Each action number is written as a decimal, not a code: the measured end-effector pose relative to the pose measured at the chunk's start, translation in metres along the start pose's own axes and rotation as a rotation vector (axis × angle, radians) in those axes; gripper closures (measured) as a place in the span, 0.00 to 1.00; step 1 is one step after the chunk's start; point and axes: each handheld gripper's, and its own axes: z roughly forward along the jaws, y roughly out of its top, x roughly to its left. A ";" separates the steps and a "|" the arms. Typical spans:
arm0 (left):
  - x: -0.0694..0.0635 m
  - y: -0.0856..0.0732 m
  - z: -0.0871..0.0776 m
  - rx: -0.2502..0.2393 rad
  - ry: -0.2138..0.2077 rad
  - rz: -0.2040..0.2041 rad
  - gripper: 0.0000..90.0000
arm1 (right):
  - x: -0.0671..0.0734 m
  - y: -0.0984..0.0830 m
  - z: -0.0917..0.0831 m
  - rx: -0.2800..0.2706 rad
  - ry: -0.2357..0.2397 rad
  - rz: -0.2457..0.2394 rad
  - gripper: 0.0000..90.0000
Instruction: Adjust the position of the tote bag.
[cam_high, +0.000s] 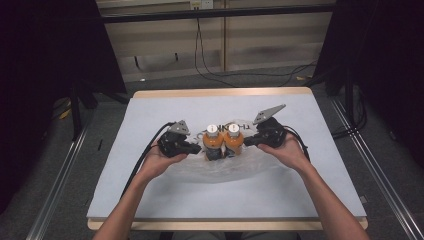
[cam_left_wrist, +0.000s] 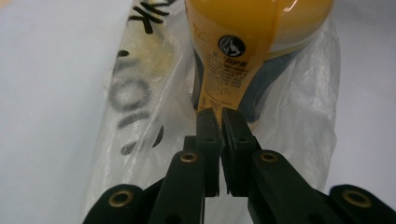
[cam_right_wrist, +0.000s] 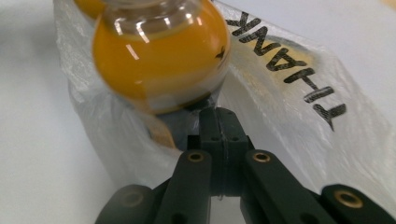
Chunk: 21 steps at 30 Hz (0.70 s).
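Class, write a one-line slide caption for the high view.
Two hand-held tongs, left and right, pinch a clear plastic bag around two orange juice bottles on a pale table.

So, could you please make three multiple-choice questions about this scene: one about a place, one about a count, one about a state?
1. Where do the orange bottles stand?
A. At the table's far right corner
B. Between the two grippers, on the clear plastic bag
C. On the floor behind the table

2. How many orange bottles with white caps are there?
A. One
B. Two
C. Four

3. How do the jaws of the left gripper stand?
A. Wide open
B. Closed together on the plastic bag's film
C. Clamped around a bottle cap

Answers:
1. B: the high view shows the left bottle and the right bottle on the plastic bag, between the left gripper and the right gripper.
2. B: two white caps show side by side.
3. B: in the left gripper view the jaws meet on the film in front of the bottle.
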 end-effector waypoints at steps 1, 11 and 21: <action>0.000 0.001 0.004 0.019 0.008 0.005 0.96 | -0.002 0.000 0.003 0.011 0.001 -0.004 1.00; 0.005 -0.012 0.036 0.169 0.011 0.005 0.97 | -0.009 -0.011 0.042 0.186 -0.044 0.010 1.00; 0.010 -0.021 0.034 0.210 0.072 0.032 0.98 | -0.014 -0.026 0.048 0.272 -0.090 -0.020 1.00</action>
